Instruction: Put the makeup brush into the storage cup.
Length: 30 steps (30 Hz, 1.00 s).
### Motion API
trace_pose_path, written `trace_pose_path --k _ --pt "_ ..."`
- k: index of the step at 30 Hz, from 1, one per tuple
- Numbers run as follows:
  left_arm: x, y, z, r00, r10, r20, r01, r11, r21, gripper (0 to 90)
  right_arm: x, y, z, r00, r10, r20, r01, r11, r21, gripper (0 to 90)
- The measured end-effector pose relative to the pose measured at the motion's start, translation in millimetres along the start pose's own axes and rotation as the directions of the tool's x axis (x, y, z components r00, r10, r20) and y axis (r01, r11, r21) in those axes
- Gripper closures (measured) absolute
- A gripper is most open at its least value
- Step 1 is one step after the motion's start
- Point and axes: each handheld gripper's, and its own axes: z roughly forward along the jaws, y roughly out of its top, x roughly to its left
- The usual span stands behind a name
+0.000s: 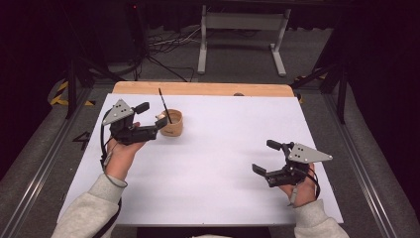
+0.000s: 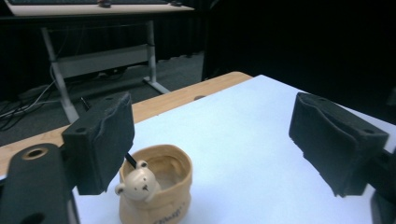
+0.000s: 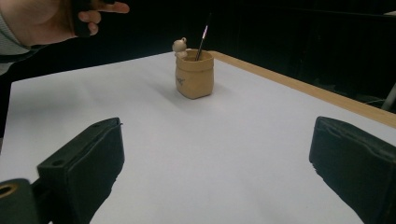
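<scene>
1. Standing on the white surface [image 1: 223, 148] toward its far left part is a tan cup [image 1: 172, 123] shaped like a small sack; a little bear figure [image 2: 136, 185] sits on its rim, seen in the left gripper view; a thin dark stick [image 1: 164, 105] leans out of the cup, tilted away from upright.
2. Hovering just beside the cup on its left, the left gripper [image 1: 157, 122] points toward it in the high view; its jaws stand wide apart with nothing pressed between them; in the left gripper view the cup sits low by the left-hand jaw, apart from the pads, and the stick passes behind that jaw.
3. The left hand [image 1: 121, 151] holds its gripper from below, with a grey sleeve [image 1: 91, 208] behind it at the near left edge.
4. The right gripper [image 1: 260, 171] lies near the right front of the surface, well apart from the cup; its jaws are spread wide and hold nothing; bare white surface shows between them in the right gripper view, with the cup farther off.
5. A wooden edge [image 1: 203, 89] borders the far side of the surface.
</scene>
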Motion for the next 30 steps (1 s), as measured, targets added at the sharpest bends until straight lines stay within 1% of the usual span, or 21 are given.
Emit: trace_pose_path --k 3,4,6,7,9,12,14,18,20,22,23,25,28,30 --pt "-5.7 -3.2 -14.2 0.9993 0.016 0.034 -0.016 0.9999 0.005 11.8 -3.0 2.1 -1.4 0.9999 -0.013 -0.008 0.013 1.0 0.008 2.2" --pt "-5.7 -3.2 -14.2 0.9993 0.016 0.034 -0.016 0.9999 0.005 10.8 -3.4 2.7 -2.6 0.9998 -0.017 -0.01 0.017 1.0 0.01 2.0" --pt "-8.6 -5.4 -20.8 0.9984 0.022 0.051 -0.022 0.9997 0.006 10.4 -4.0 3.0 -3.5 0.9998 -0.02 -0.009 0.02 1.0 0.009 1.9" --pt "-10.6 -7.2 -25.1 0.9975 0.024 0.066 -0.024 0.9997 0.007 9.8 -4.6 3.1 -4.5 0.9997 -0.022 -0.007 0.022 1.0 0.009 1.7" --pt "-13.6 -10.3 -30.7 0.9961 0.022 0.086 -0.024 0.9996 0.013 8.6 -5.7 2.8 -6.5 0.9998 -0.018 -0.002 0.018 1.0 0.007 1.0" --pt "-16.9 -15.3 -35.6 0.9939 0.017 0.109 -0.018 0.9998 0.009 7.6 -7.2 2.2 -9.0 0.9998 -0.019 0.005 0.019 1.0 0.005 0.4" --pt "-18.7 -19.8 -39.0 0.9919 0.025 0.124 -0.027 0.9995 0.015 7.3 -7.7 1.8 -10.8 0.9997 -0.023 0.011 0.023 1.0 0.0 0.0" --pt "-20.5 -27.7 -43.2 0.9907 0.017 0.135 -0.02 0.9996 0.019 6.6 -8.3 1.3 -13.0 0.9991 -0.04 0.014 0.04 0.999 -0.003 0.0" --pt "-20.9 -30.1 -44.2 0.9906 0.012 0.136 -0.015 0.9997 0.02 6.3 -8.4 0.8 -13.3 0.9989 -0.045 0.015 0.045 0.999 -0.012 0.0" --pt "-21.0 -37.6 -47.2 0.9906 0.002 0.137 -0.006 0.9997 0.023 5.9 -8.4 0.2 -13.3 0.9989 -0.045 0.015 0.045 0.999 -0.015 0.0" --pt "-21.0 -37.6 -47.2 0.9906 0.002 0.137 -0.006 0.9997 0.023 5.9 -8.4 0.2 -13.3 0.9989 -0.045 0.015 0.045 0.999 -0.015 0.0" --pt "-22.2 -45.1 -49.7 0.9889 -0.013 0.148 0.009 0.9996 0.026 6.3 -7.6 -0.9 -13.3 0.9988 -0.046 0.014 0.046 0.999 -0.014 0.0" --pt "-24.5 -55.3 -51.3 0.9884 -0.01 0.152 0.004 0.9993 0.037 6.7 -5.4 -4.4 -12.9 0.9987 -0.05 0.01 0.05 0.999 -0.021 0.0" --pt "-25.3 -62.6 -50.9 0.9876 -0.015 0.156 0.008 0.9988 0.048 5.6 -3.9 -7.3 -13.3 0.9989 -0.047 0.007 0.047 0.999 -0.025 0.0"
